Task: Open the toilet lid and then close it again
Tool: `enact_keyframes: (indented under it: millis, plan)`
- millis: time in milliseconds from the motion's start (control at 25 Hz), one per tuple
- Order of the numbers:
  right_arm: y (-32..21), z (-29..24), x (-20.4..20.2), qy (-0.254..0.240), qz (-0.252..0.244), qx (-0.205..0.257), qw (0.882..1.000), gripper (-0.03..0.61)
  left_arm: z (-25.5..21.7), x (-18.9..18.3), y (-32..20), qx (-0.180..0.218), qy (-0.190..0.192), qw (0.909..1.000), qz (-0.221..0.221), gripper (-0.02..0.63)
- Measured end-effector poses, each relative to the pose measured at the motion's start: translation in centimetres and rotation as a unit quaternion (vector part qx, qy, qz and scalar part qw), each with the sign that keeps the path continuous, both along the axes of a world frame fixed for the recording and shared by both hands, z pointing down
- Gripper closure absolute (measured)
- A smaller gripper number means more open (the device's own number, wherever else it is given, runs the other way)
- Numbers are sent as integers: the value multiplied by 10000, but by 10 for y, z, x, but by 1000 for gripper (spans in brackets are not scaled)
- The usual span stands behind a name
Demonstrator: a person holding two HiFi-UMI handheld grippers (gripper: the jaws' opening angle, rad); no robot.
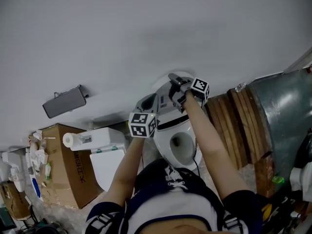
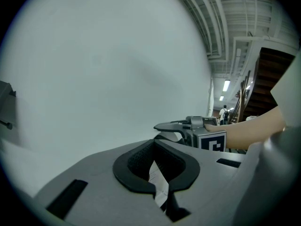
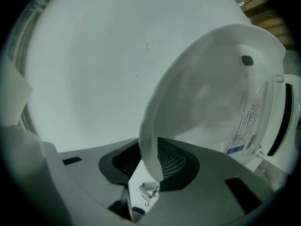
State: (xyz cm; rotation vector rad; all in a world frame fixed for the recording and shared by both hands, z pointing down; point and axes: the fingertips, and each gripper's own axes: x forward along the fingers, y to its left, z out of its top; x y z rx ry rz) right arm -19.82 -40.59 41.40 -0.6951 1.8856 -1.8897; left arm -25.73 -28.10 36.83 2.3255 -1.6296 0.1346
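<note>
white plastic toilet lid (image 3: 211, 93) raised near upright in front of the bare pale grey wall (image 3: 84, 69), inner face toward the right gripper (image 3: 149, 157), thin rim edge running down between its black pads. right tongs released, pads slack either side of that rim. left gripper (image 2: 155, 149) clenched on nothing, near the right one, over the white ceramic bowl (image 1: 183, 145). open wall above and behind the lid. brown cardboard box (image 1: 63, 165) well off at the left. stacked wooden boards (image 1: 239, 116) close along the bowl's right.
</note>
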Motion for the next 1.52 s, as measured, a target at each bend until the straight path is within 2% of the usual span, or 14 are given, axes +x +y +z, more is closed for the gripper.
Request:
enact_keyframes:
  millis: [80, 240, 360, 440, 520, 640, 800, 1000, 1080, 1120, 1320, 1520]
  plan:
    - [1, 2, 3, -123, -103, 28, 9999, 495, 3, -1, -2, -54, 57, 10000, -19, 607]
    - [11, -18, 14, -570, -268, 428, 9971, 484, 7, -7, -6, -123, 84, 9999, -76, 607]
    - [27, -36, 21, -449, -471, 814, 9946, 480, 1, -2, -5, 10, 109, 9999, -12, 607]
    - [41, -49, 24, -264, -628, 1317, 9889, 481, -7, 4, -3, 212, 175, 9995, 129, 607]
    - [60, -72, 28, -207, -719, 2037, 9762, 548, -15, 12, 0, 432, 155, 9986, 255, 607]
    - [91, -100, 32, -253, -798, 2806, 9562, 569, -24, 21, 7, 694, -8, 9970, 342, 607]
    - [127, -97, 31, 361, -972, 3387, 9352, 571, -26, 29, 16, 833, -82, 9957, 400, 607]
    - [150, -78, 26, 1213, -1260, 3990, 9001, 571, -18, 25, 21, 742, -42, 9970, 224, 607]
    - [153, -74, 22, 1623, -1401, 4179, 8829, 571, -16, 22, 21, 680, -68, 9976, 140, 607]
    - [153, -73, 21, 1875, -1464, 4330, 8694, 571, -15, 22, 21, 661, -98, 9977, 121, 607]
    - [146, -66, 16, 3136, -1664, 5094, 7839, 569, -16, 22, 19, 630, -150, 9979, 92, 607]
    - [130, -58, 11, 3980, -1738, 5402, 7208, 570, -10, 19, 14, 566, -205, 9981, 138, 607]
